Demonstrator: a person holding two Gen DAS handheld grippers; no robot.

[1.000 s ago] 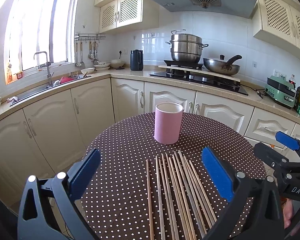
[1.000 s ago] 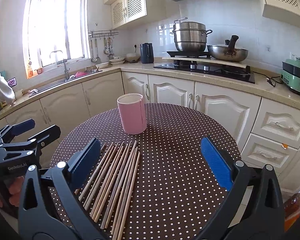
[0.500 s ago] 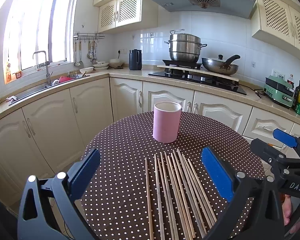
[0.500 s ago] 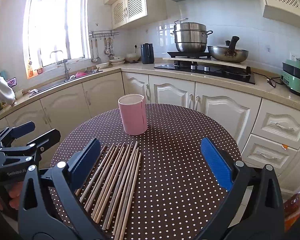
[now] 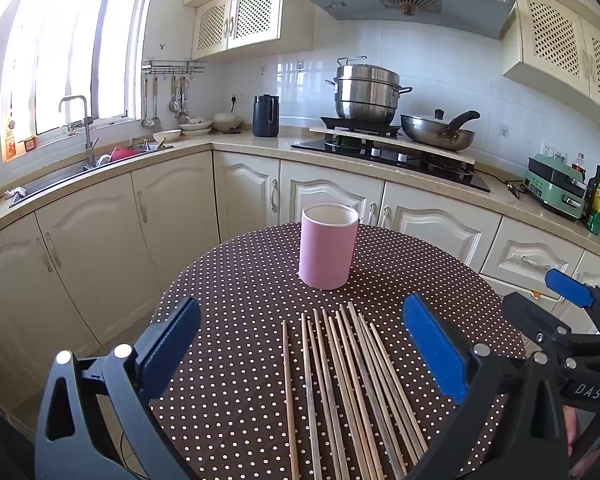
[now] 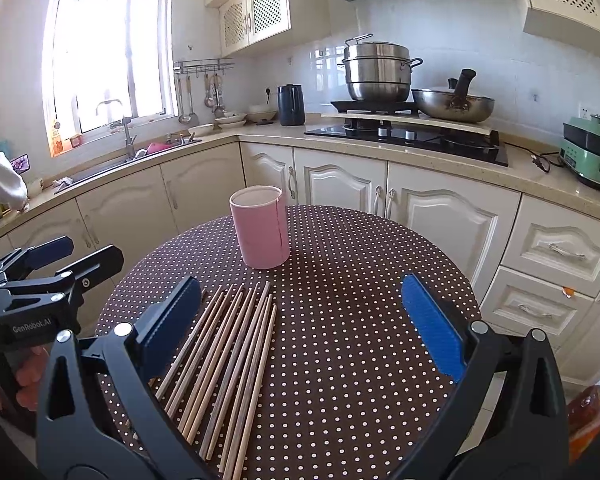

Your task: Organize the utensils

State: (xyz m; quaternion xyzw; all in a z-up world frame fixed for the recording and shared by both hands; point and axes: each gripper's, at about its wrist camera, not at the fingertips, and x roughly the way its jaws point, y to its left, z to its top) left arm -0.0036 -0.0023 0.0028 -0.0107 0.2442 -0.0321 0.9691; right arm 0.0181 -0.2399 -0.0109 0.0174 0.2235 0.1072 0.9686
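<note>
A: Both the left gripper (image 5: 300,348) and right gripper (image 6: 302,320) hang spread wide, holding nothing. The chopsticks (image 5: 340,392) lie fanned on the near surface (image 6: 360,280), the pink cup (image 5: 327,246) farther back.

B: Risk?

A: They touch; pinching one may roll others off the round polka-dot edge, or knock the light cup. Kitchen cabinets (image 6: 340,184) behind.

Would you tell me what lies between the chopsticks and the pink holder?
Only bare dotted tablecloth separates chopsticks from pink holder, clearest in the left wrist view.
</note>
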